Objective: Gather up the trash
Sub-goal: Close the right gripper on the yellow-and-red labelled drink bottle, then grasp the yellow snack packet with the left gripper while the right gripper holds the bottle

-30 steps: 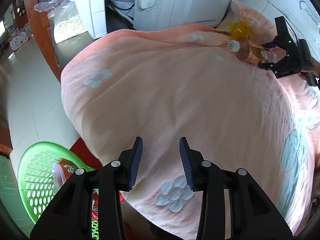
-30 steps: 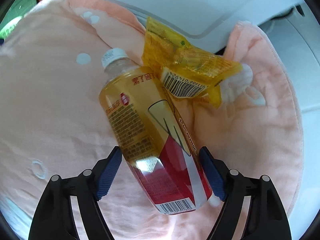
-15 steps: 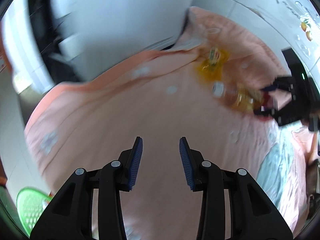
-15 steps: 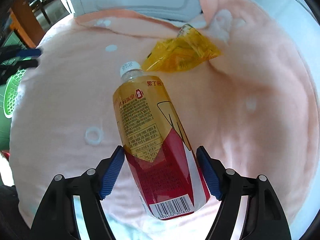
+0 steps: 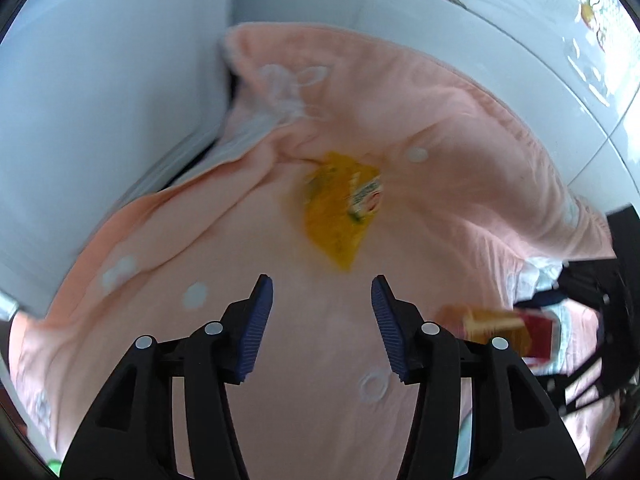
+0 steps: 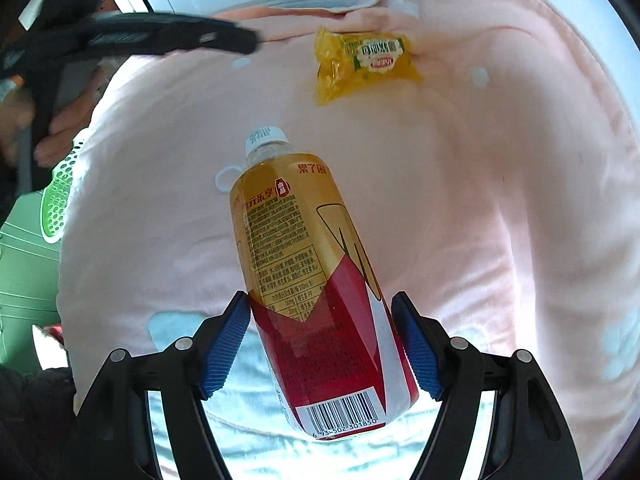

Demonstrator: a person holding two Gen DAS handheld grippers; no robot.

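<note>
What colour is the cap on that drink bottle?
White, on the bottle held in the right gripper; clearest in the right wrist view.

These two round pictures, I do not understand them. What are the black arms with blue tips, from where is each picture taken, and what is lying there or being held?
The black arms are no robot: a person holds a two-finger gripper in each hand, and a wide-angle camera on each one looks forward along its fingers. That makes the pictures round.

In the left camera's picture, the left gripper is open with nothing between its blue pads; its jaws have just been opening. Ahead of it a yellow wrapper lies on a pink blanket.

In the right camera's picture, the right gripper is shut on a drink bottle with a yellow and red label and a white cap. The same wrapper lies further back. At the left edge you see a green basket.
</note>
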